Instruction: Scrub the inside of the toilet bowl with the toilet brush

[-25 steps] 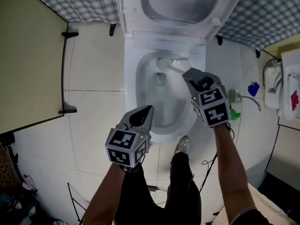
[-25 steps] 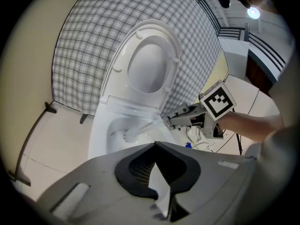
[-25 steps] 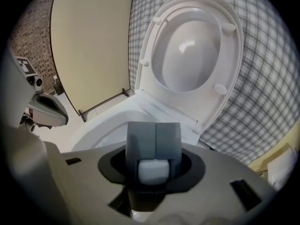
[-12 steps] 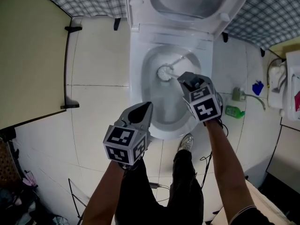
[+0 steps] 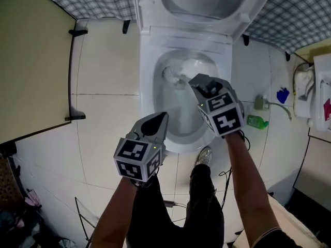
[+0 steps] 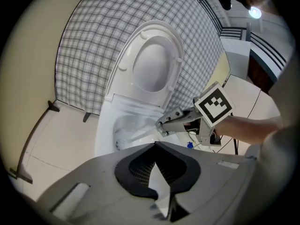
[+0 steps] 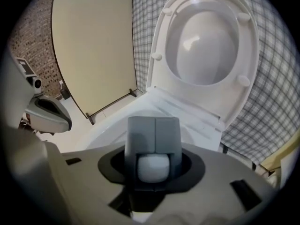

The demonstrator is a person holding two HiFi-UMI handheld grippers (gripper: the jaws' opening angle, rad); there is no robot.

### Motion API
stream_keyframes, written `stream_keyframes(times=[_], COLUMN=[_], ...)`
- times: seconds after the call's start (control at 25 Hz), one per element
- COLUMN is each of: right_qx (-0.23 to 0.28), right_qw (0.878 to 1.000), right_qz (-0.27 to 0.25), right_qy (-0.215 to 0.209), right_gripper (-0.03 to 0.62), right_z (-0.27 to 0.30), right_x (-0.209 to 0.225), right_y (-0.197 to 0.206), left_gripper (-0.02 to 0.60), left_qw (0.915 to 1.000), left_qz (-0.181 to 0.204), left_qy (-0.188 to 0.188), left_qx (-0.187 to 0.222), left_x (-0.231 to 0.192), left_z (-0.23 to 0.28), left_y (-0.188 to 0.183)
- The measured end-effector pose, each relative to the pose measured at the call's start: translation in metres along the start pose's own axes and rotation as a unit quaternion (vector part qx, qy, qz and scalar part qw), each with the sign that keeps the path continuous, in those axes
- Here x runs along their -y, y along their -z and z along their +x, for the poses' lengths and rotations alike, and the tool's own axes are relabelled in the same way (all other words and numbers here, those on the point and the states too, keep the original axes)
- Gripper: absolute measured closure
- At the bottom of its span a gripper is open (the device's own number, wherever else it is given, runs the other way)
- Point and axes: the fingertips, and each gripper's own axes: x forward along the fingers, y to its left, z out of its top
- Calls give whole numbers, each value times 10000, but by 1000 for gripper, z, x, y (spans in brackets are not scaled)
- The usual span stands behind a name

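Scrubbing in hand: right gripper (image 5: 199, 82) clamped brush (image 5: 168, 74) handle; head sat against bowl (image 5: 146, 97) rear-left wall; left gripper (image 5: 162, 121) closed, empty, near rim; next probably called for sweeping remaining wall.

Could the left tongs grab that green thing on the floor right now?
Probably not. The left tongs hang at the front left of the toilet; the green thing lies on its other side, past the right arm.
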Motion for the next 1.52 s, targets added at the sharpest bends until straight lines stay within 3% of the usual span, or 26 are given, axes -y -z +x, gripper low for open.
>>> stream_keyframes(times=[0.24, 0.48, 0.92, 1.12, 1.52], right_qx=[-594, -463, 636, 1194, 2020], right_qw=[9982, 9984, 9922, 9836, 9567], right_qz=[1, 323, 1061, 1347, 2095], right_qy=[-59, -58, -155, -145, -44], right_gripper=[419, 419, 419, 419, 419], right_z=[19, 9, -97, -159, -241], right_x=[-11, -5, 20, 37, 73], right_y=[57, 66, 36, 31, 43], left_gripper=[574, 574, 574, 574, 574], left_qw=[10000, 10000, 9990, 9974, 9971], left_qz=[-40, 48, 348, 510, 614], left_qy=[-25, -33, -47, -34, 193], left_qx=[-59, -75, 259, 510, 402], left_x=[-3, -1, 26, 51, 94], left_z=[0, 3, -14, -23, -16], left_y=[7, 8, -41, -67, -58])
